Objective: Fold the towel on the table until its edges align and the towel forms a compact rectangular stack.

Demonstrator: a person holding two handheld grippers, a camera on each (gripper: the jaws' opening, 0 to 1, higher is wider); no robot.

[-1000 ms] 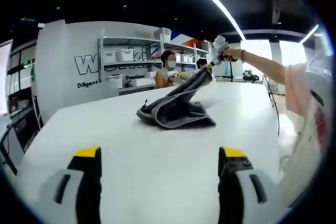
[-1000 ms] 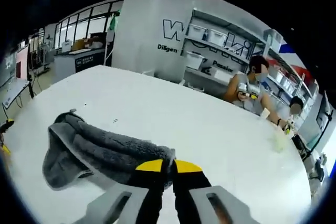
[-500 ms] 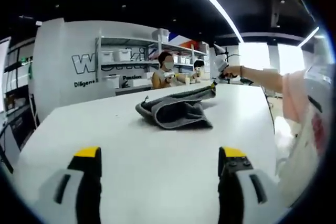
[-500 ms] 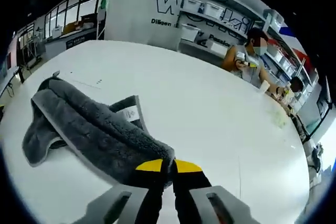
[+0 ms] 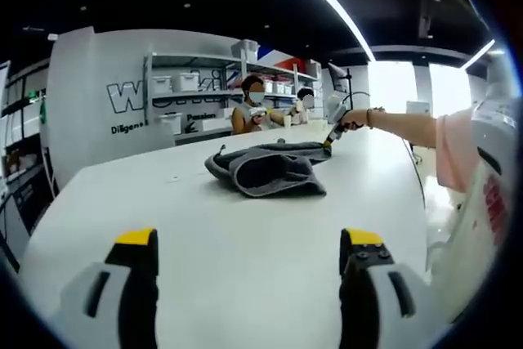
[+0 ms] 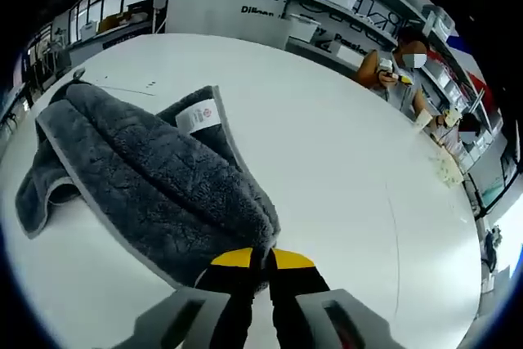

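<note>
A dark grey towel (image 5: 265, 171) lies bunched in the middle of the white table (image 5: 204, 226). In the left gripper view my left gripper (image 5: 249, 243) hovers open above the near table, well short of the towel, with nothing between its yellow-tipped fingers. The right gripper (image 5: 329, 141) reaches in from the right on a person's arm and holds the towel's far corner low by the table. In the right gripper view my right gripper (image 6: 263, 260) is shut on the towel (image 6: 147, 177), which spreads away from the jaws with a white label (image 6: 198, 115) facing up.
Two people (image 5: 252, 112) sit at the table's far side. Shelves with white boxes (image 5: 184, 91) stand against the back wall. A sleeve and arm (image 5: 425, 132) cross the right of the left gripper view. Small items (image 6: 445, 165) lie on the table's far right edge.
The right gripper has come down with the towel corner from high above the table to just over it, so the towel now lies flatter and more spread out. The left gripper stayed open.
</note>
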